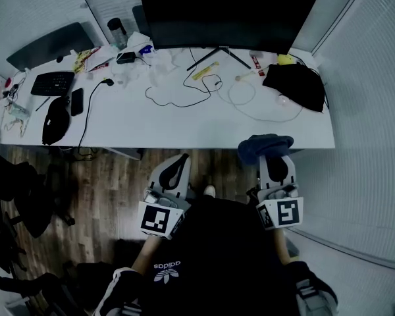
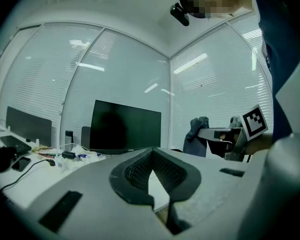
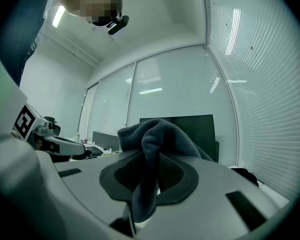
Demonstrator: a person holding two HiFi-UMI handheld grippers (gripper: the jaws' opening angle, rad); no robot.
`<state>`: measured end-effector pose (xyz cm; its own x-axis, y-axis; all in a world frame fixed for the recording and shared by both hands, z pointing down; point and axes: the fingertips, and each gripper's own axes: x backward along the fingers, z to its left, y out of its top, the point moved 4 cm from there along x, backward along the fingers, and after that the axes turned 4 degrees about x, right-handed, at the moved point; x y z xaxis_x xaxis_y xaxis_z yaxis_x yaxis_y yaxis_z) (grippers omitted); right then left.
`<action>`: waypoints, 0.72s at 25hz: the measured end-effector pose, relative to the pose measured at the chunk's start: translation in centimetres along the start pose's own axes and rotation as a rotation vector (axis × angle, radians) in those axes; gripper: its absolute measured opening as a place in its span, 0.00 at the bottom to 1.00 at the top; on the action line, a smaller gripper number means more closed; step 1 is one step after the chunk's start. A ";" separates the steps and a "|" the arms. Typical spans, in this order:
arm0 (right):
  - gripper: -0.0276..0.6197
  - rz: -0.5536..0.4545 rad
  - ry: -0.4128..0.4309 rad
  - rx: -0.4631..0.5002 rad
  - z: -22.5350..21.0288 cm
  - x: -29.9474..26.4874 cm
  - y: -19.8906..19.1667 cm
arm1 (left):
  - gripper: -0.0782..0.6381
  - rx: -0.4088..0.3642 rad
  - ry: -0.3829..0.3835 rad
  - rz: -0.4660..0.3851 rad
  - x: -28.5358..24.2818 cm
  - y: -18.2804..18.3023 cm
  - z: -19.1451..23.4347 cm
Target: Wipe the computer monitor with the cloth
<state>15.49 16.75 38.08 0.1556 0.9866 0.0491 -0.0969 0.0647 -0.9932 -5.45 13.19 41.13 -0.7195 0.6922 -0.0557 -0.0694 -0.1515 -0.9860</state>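
The dark cloth (image 1: pixel 266 145) sits bunched in your right gripper (image 1: pixel 275 158), jaws clamped on its fabric, at the near edge of the white desk (image 1: pixel 184 120). The black monitor (image 1: pixel 224 12) stands at the desk's far side, well apart. Your left gripper (image 1: pixel 180 163) hangs alongside, jaws together, empty.

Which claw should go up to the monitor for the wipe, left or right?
Right. The right claw is shut on the cloth; the left claw is shut on nothing. Both sit short of the desk, facing the monitor.
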 end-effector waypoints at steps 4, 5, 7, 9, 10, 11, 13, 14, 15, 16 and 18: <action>0.12 0.046 0.011 -0.026 1.0 0.1 -0.1 | 0.12 -0.015 0.003 0.000 0.8 0.8 0.7; 0.12 0.056 0.012 -0.018 1.2 0.1 -0.2 | 0.12 -0.015 0.009 0.003 1.0 0.7 0.9; 0.12 0.056 0.009 -0.013 1.5 0.1 -0.1 | 0.12 -0.013 0.021 0.009 1.4 0.6 1.4; 0.12 0.068 0.004 -0.010 1.6 0.3 -0.2 | 0.12 -0.013 0.032 0.014 1.8 0.4 1.7; 0.12 0.074 0.004 -0.005 1.6 0.4 -0.3 | 0.12 -0.013 0.037 0.020 1.9 0.2 1.9; 0.12 0.079 0.005 0.000 1.5 0.5 -0.3 | 0.12 -0.014 0.042 0.022 2.0 0.1 2.0; 0.12 0.084 0.005 0.002 1.4 0.8 -0.5 | 0.12 -0.016 0.046 0.021 2.1 -0.1 2.1; 0.12 0.086 0.003 0.001 1.3 0.9 -0.5 | 0.12 -0.018 0.045 0.019 2.0 -0.2 2.0; 0.12 0.088 0.001 0.000 1.2 1.0 -0.5 | 0.12 -0.019 0.044 0.017 2.0 -0.2 2.0; 0.12 0.088 0.000 -0.001 1.2 1.1 -0.6 | 0.12 -0.020 0.043 0.014 1.9 -0.1 1.9; 0.12 0.085 0.000 -0.002 1.1 1.3 -0.6 | 0.12 -0.024 0.039 0.009 1.8 0.0 1.6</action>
<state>14.65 18.19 38.82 0.1473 0.9885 -0.0353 -0.1074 -0.0195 -0.9940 -7.85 13.30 41.33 -0.6924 0.7181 -0.0698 -0.0466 -0.1410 -0.9889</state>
